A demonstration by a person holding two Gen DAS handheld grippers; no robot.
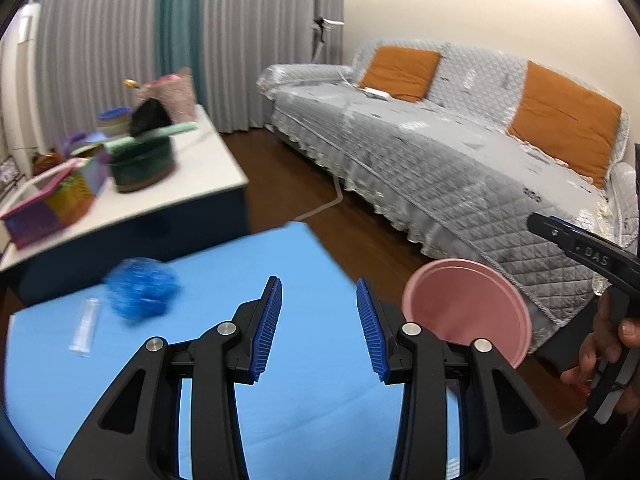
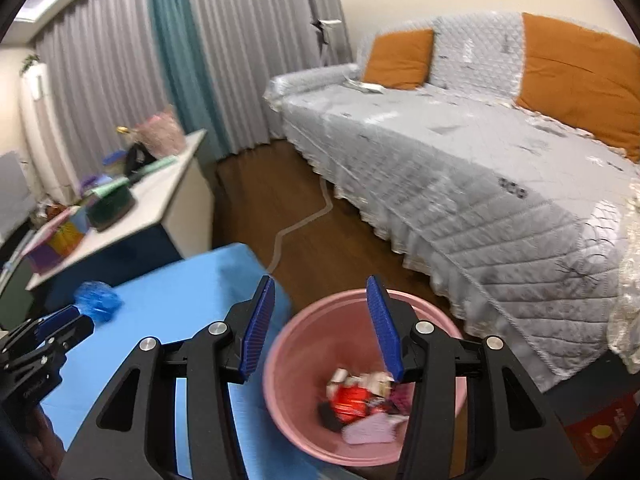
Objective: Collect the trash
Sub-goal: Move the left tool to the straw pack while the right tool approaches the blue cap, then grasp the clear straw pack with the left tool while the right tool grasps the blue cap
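Observation:
My left gripper [image 1: 318,283] hangs open over the blue tabletop [image 1: 280,400], nothing between its blue pads. A crumpled blue plastic wad [image 1: 140,294] lies to its left, with a clear wrapper [image 1: 85,328] beside it. The pink bin [image 1: 468,312] stands off the table's right edge. My right gripper [image 2: 320,280] is open above that pink bin [image 2: 304,320], and its jaws are empty. Red, white and dark wrappers [image 2: 360,396] lie at the bin's bottom. In the right wrist view the left gripper [image 2: 78,318] sits close to the blue wad [image 2: 98,302].
A white low table [image 1: 224,168] with coloured boxes and a green round tin stands at the back left. A sofa [image 1: 440,152] under a grey quilted cover with orange cushions fills the right. A pale cable [image 2: 304,220] runs over the wooden floor between them.

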